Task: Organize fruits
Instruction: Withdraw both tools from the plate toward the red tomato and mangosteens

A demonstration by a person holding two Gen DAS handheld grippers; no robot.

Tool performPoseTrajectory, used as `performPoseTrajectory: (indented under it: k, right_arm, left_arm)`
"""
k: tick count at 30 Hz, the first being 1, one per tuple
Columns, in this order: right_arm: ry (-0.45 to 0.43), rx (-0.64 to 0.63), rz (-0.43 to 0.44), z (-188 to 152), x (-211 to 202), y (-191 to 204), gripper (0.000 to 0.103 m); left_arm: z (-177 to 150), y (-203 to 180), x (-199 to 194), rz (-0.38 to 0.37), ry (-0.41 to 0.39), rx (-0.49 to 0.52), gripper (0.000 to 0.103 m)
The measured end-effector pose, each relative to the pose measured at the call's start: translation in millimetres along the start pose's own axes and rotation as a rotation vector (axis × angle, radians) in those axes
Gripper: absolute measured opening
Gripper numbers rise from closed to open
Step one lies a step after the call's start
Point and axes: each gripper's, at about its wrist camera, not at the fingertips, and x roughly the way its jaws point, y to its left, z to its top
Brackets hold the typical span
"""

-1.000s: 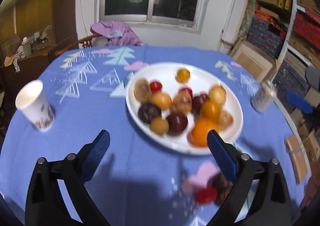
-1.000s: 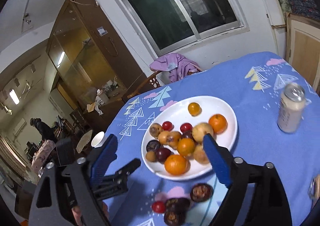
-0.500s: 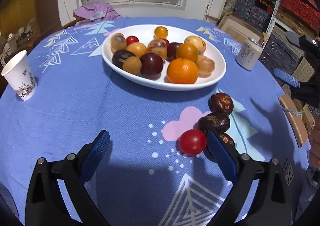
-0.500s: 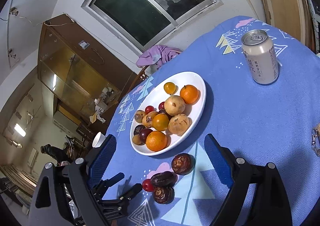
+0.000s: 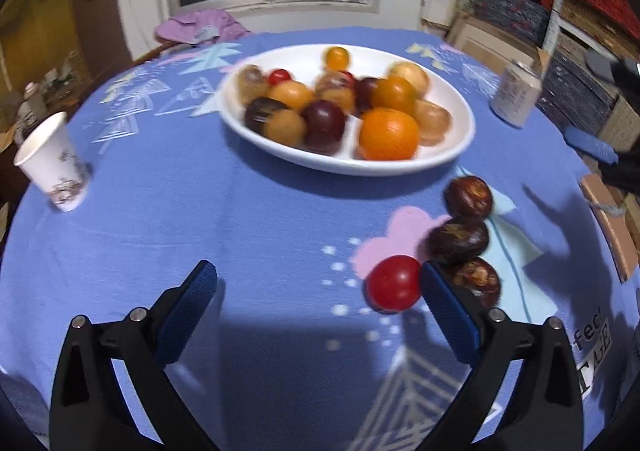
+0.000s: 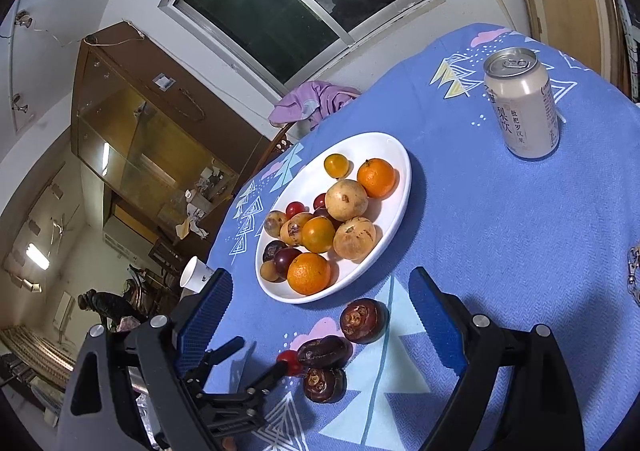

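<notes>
Both grippers hang low over the round table with its blue patterned cloth [image 5: 200, 219], and neither is grasping anything. The left gripper [image 5: 318, 283] has its jaws spread wide; a small red fruit [image 5: 394, 283] lies on the cloth just inside its right-hand finger, close to the blue pad, though I cannot tell if it touches. Right beside that red one sit three dark brown fruits in a loose row: one nearest the plate [image 5: 468, 197], one in the middle [image 5: 458, 239] and one partly hidden behind the finger [image 5: 478, 283]. The right gripper [image 6: 320, 291] is likewise released, jaws wide, with those loose fruits on the cloth in front of it. Beyond them stands the white plate [image 6: 394, 155], heaped with oranges, pale yellow-brown fruits, dark plums and small red ones. A drinks can [image 6: 520, 103] stands upright well to the right of the plate, and a paper cup [image 5: 50, 161] stands far to the left.
</notes>
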Motion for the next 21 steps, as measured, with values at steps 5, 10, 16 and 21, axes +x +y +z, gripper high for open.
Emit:
performPoseTrajectory:
  k: [5, 10, 16, 21]
  right_arm:
    - [-0.003, 0.004, 0.007, 0.4, -1.8, -1.0, 0.091]
    - [0.003, -0.004, 0.003, -0.8, 0.5, 0.2, 0.091]
    - [0.011, -0.023, 0.008, -2.4, 1.6, 5.0, 0.091]
    - [0.028, -0.045, 0.011, -5.5, 4.0, 10.0, 0.091]
  left_arm:
    - [-1.5, 53.9, -11.6, 0.004, -0.001, -0.175, 0.099]
    - [-8.7, 53.4, -20.8, -0.047, -0.018, -0.169, 0.099]
    - [-13.5, 41.4, -1.2, -0.063, 0.046, -0.136, 0.099]
    - [-16.3, 47.4, 3.9, -0.100, 0.066, -0.169, 0.099]
